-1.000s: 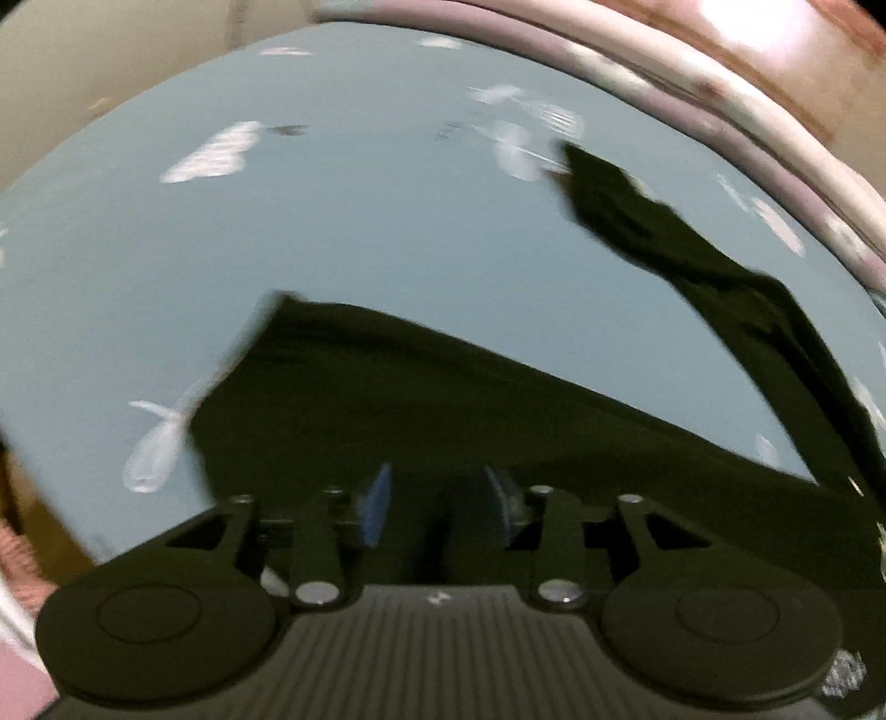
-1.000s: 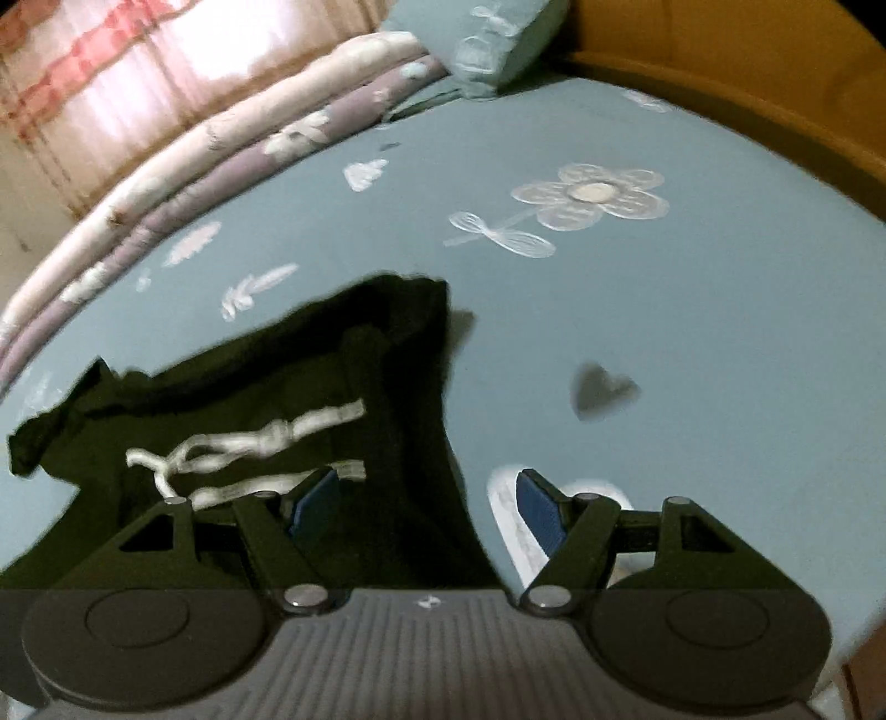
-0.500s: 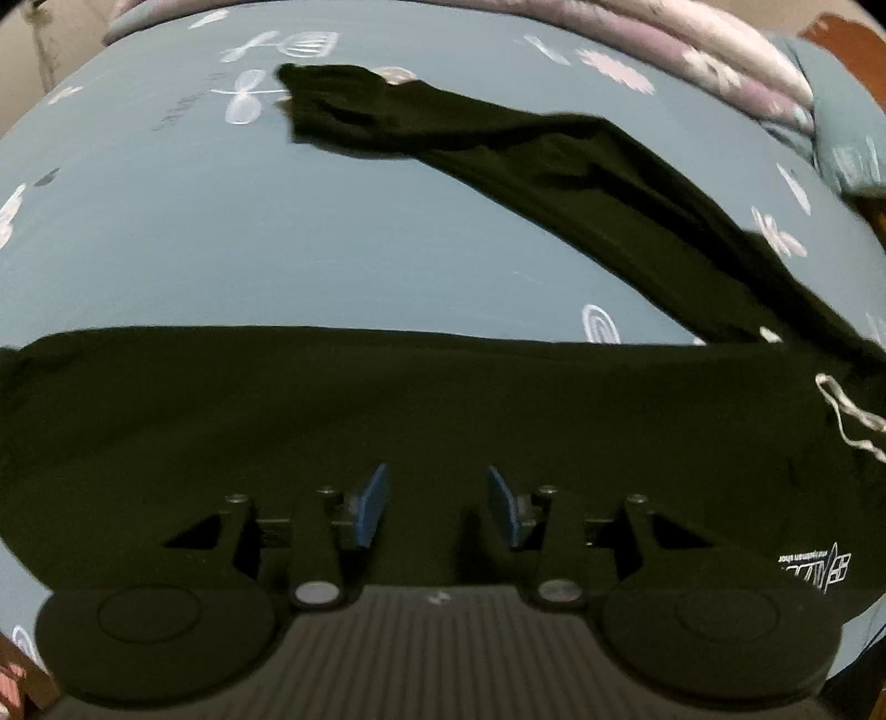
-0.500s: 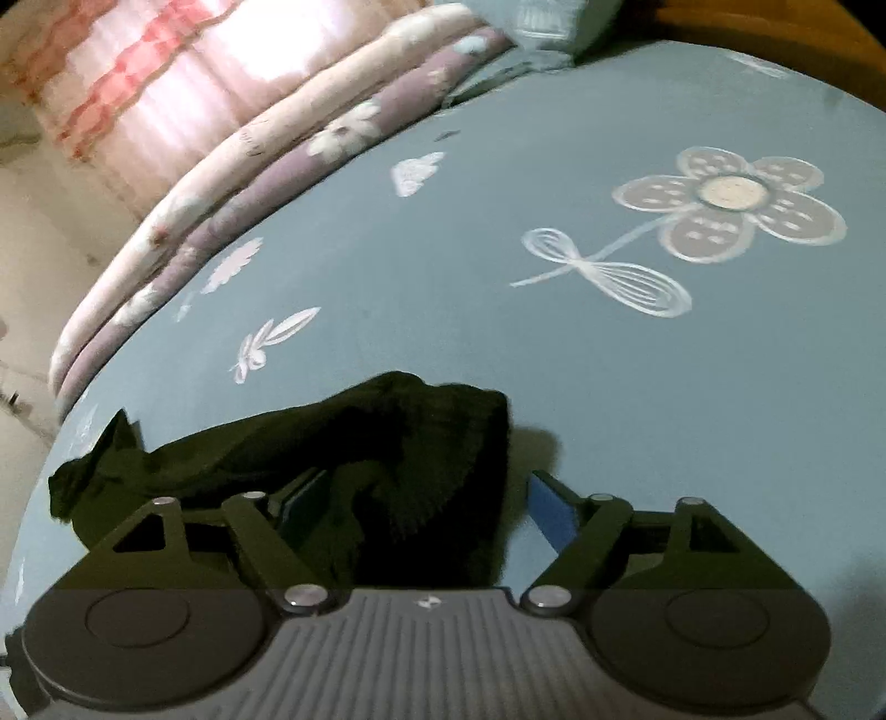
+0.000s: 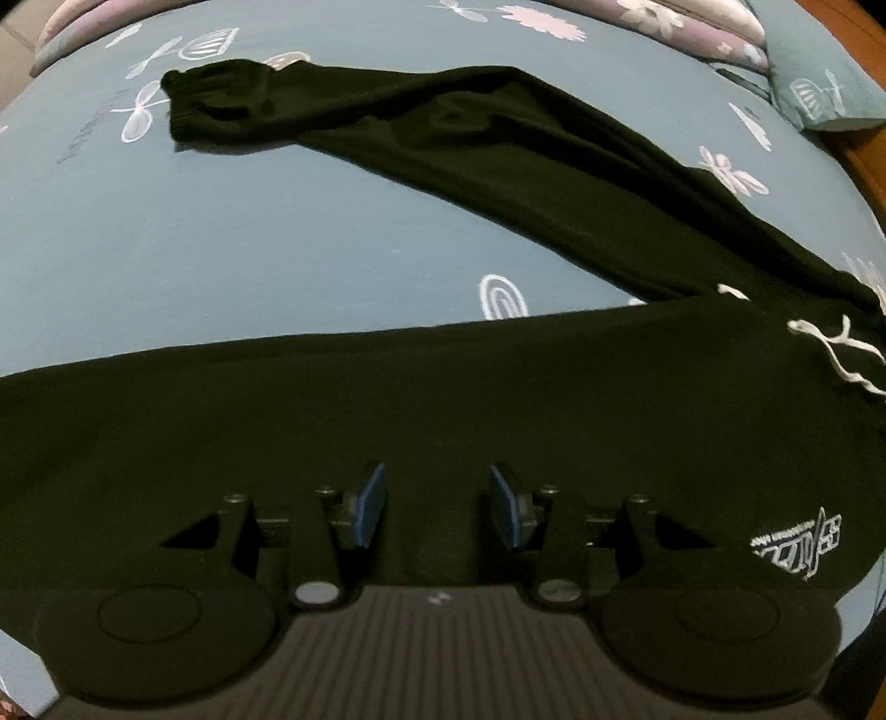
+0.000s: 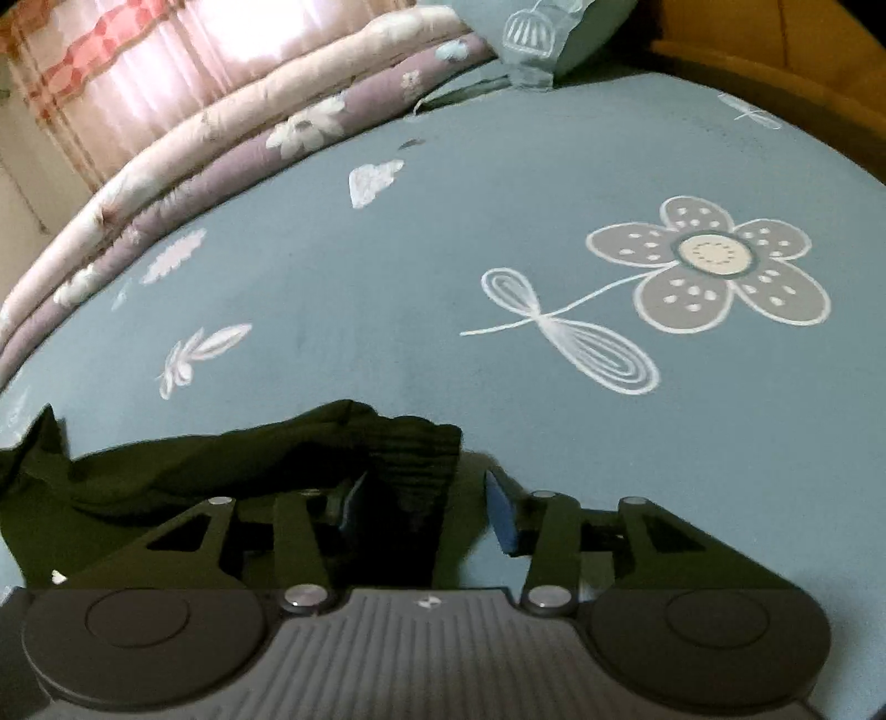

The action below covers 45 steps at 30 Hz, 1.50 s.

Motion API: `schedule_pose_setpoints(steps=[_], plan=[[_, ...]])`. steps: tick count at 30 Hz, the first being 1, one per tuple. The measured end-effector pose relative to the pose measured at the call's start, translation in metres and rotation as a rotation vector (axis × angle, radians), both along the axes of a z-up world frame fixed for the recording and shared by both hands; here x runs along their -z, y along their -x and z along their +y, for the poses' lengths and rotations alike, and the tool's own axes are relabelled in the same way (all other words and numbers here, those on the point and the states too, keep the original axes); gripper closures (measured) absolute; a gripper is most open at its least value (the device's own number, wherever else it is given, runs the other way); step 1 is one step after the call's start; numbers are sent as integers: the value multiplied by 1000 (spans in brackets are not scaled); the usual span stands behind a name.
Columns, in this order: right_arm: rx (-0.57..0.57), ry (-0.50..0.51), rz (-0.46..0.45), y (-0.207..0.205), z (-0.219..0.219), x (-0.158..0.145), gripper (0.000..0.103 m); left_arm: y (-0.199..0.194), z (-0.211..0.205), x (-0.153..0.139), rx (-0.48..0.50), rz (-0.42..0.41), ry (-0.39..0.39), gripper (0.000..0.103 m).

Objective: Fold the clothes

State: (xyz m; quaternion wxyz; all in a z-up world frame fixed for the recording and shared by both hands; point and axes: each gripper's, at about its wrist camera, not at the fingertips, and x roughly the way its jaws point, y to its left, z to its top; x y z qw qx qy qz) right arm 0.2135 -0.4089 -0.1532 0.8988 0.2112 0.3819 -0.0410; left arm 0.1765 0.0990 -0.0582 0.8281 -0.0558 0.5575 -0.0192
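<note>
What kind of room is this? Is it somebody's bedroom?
Most likely a bedroom. Black trousers lie spread on a bed with a blue flowered sheet. Rolled quilts and a pillow sit along its far edge, and a pink curtain hangs behind them.

One pair of black trousers (image 5: 443, 399) lies on the bed, with two legs: one across the lower half of the left wrist view, the other (image 5: 498, 149) running from upper left to right edge. One white drawstring (image 5: 830, 349) shows at the right edge, and one white printed logo (image 5: 797, 548) at lower right. Two grippers: the left gripper (image 5: 437, 507) and the right gripper (image 6: 426, 509), each with two jaws. One pillow (image 6: 542, 39) sits at the top of the right wrist view, and two rolled quilts (image 6: 249, 138) at upper left.
</note>
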Motion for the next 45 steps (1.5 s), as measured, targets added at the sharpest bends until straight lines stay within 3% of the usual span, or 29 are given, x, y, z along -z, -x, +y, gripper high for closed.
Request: schedule_pose_setpoints(steps=[2,4,6,9,11,14,19,23,24,28,29,30,31,32,38,45], plan=[[25,40,-55,13,-1,-16,46,5,-4,-3,14,-8,-3,60],[-20,99,-117,18,7,-36,37,6,-9,-4,25,-16,-2,57],[-149,154,-152,13,26,-54,34,5,-17,-2,51,-13,22,57],[-394,319,-175,-4,82,-68,34,4,-36,3,112,3,38,57],[-553,437,-180,-19,121,-67,33,4,-50,2,159,7,43,57],[-713,571,-144,-41,170,-54,23,5,-65,-1,219,3,52,57],[-908,711,-127,-56,217,-32,25,7,-84,1,298,8,81,52],[-1012,735,-84,-66,234,-20,48,7,-90,13,308,26,98,52],[-1030,743,-70,-67,237,-16,49,6,-90,16,310,31,103,52],[-1058,796,-57,-69,245,-2,49,7,-89,26,304,48,117,52],[-1062,808,-55,-69,247,1,55,7,-88,28,300,50,120,52],[-1057,811,-53,-71,248,2,73,7,-87,29,298,52,123,52],[-1038,810,-49,-74,248,1,84,7,-87,31,296,54,126,52],[-1015,809,-48,-78,247,-2,88,7,-86,32,294,56,129,52],[-838,889,-105,-106,243,-16,93,8,-86,37,295,57,139,50],[-671,978,-95,-155,247,-6,95,8,-85,38,297,55,155,47]])
